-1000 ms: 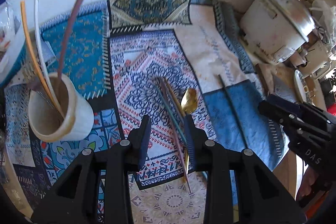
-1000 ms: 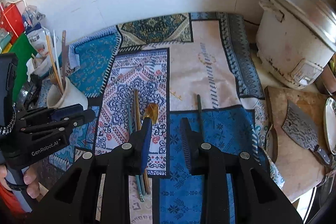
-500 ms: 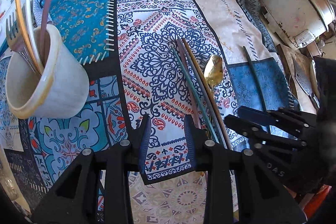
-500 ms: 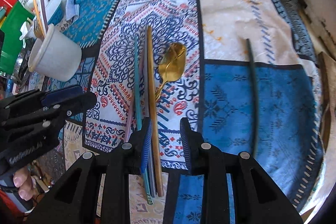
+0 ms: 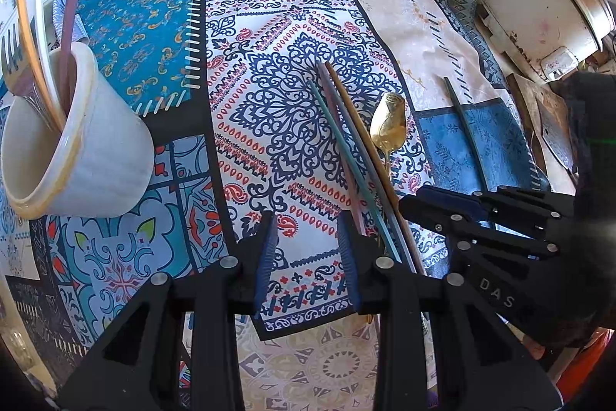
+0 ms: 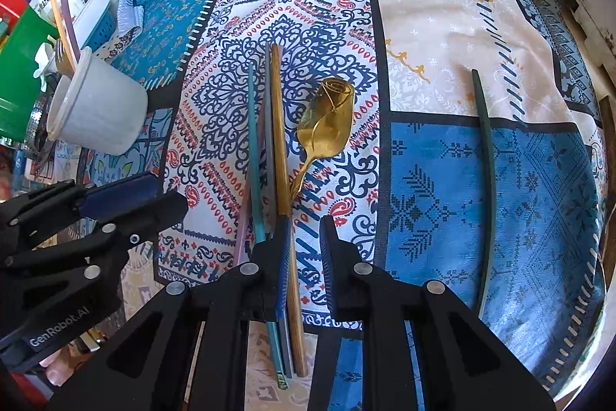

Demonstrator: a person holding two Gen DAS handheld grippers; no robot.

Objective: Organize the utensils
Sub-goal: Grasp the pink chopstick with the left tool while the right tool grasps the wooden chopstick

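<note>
Bundle of chopsticks (image 6: 278,141) (teal, grey, wooden) lies flat on patterned cloth (image 6: 442,6), long axis running from the near edge toward the far wall. Gold spoon (image 6: 327,118) just right of it, bowl pointing away, handle angled under the wooden stick. Lone dark chopstick (image 6: 483,156) well apart, roughly parallel.

Right gripper (image 6: 304,257): jaws have just been closing; wooden stick lies between them, contact unclear. Left gripper (image 5: 308,257): partly spread, empty.

Left view alone shows inside white cup (image 5: 77,141), holding utensils.
</note>
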